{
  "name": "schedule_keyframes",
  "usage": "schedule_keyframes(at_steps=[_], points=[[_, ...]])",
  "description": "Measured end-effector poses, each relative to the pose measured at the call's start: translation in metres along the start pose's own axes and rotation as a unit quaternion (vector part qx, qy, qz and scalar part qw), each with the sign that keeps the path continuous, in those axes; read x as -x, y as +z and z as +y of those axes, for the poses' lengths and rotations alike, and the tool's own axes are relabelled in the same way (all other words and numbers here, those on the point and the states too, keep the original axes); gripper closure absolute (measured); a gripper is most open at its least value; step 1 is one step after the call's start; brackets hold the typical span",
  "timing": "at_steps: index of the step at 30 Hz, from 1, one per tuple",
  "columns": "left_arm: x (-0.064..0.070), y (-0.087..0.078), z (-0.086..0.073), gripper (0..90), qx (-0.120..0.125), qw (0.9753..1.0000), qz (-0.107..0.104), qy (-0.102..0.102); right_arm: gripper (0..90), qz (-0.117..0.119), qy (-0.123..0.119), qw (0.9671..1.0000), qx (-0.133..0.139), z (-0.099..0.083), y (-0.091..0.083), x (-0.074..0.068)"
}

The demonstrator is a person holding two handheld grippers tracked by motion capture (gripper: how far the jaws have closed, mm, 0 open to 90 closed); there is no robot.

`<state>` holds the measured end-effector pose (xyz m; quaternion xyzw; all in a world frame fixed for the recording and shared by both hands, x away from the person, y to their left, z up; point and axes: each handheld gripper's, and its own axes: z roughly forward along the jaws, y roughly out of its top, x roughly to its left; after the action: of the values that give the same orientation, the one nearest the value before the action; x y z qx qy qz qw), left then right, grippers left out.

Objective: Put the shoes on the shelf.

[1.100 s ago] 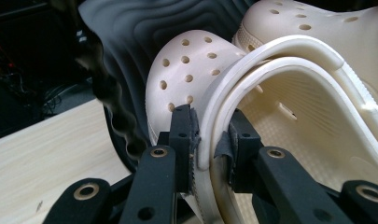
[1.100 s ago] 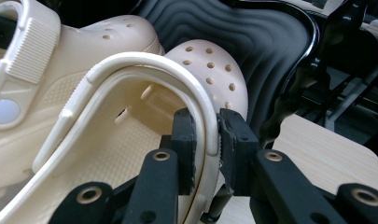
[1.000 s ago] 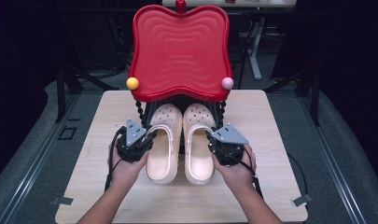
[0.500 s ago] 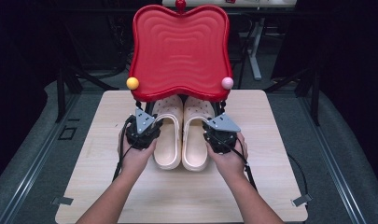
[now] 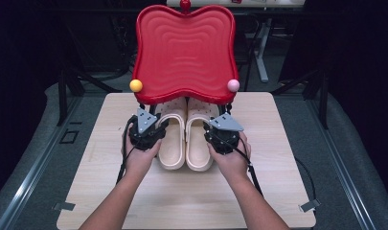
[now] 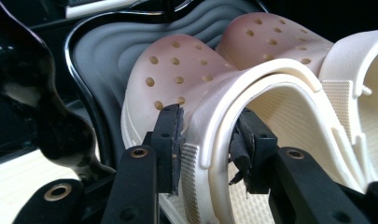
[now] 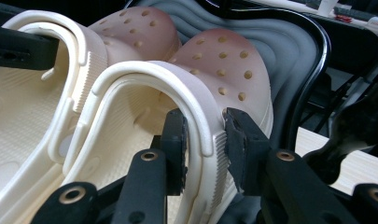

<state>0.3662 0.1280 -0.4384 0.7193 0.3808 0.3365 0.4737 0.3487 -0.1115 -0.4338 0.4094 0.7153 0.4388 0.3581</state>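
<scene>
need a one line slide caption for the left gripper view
Left hand-held gripper pinching the outer side wall of a cream clog, its toe tucked beneath a dark ribbed tray.

Light wood table (image 5: 278,191)
Pair of cream clogs (image 5: 186,139) side by side, toes under red tray (image 5: 184,52).

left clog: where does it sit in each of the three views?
High view: left clog, centre, toe under the red tray.
Left gripper view: centre, wall between the jaws.
Right gripper view: far left.
Shared landmark: the perforated toes.
</scene>
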Motion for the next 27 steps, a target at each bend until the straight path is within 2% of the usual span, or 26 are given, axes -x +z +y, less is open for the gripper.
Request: schedule_keyframes(at_steps=[6,9,14,19,21,27], points=[[0.0005,0.0018,-0.0014,54.7,-0.004,1.0000,0.002,-0.004,65.4,0.006,-0.006,1.0000,-0.003,-0.0003,-0.0007,-0.0029],[-0.0002,0.0030,-0.0032,50.1,-0.010,0.9999,-0.002,-0.013,63.3,0.007,-0.011,0.9999,-0.001,-0.0006,-0.0008,-0.0040],[-0.0029,0.0026,-0.0052,48.1,-0.009,0.9995,-0.002,-0.029,62.3,0.007,-0.012,0.9999,-0.004,-0.0012,-0.0008,-0.0038],[-0.0028,0.0000,-0.0050,44.7,-0.002,0.9995,-0.010,-0.031,59.1,0.011,-0.016,0.9998,-0.004,-0.0022,-0.0025,-0.0048],[-0.0025,-0.0008,-0.0056,43.4,0.002,0.9996,-0.006,-0.029,57.7,0.015,-0.021,0.9997,0.001,-0.0023,-0.0039,-0.0048],[-0.0022,-0.0035,-0.0056,41.6,-0.002,0.9995,-0.009,-0.029,55.4,0.022,-0.018,0.9996,-0.002,-0.0035,-0.0066,-0.0010]])
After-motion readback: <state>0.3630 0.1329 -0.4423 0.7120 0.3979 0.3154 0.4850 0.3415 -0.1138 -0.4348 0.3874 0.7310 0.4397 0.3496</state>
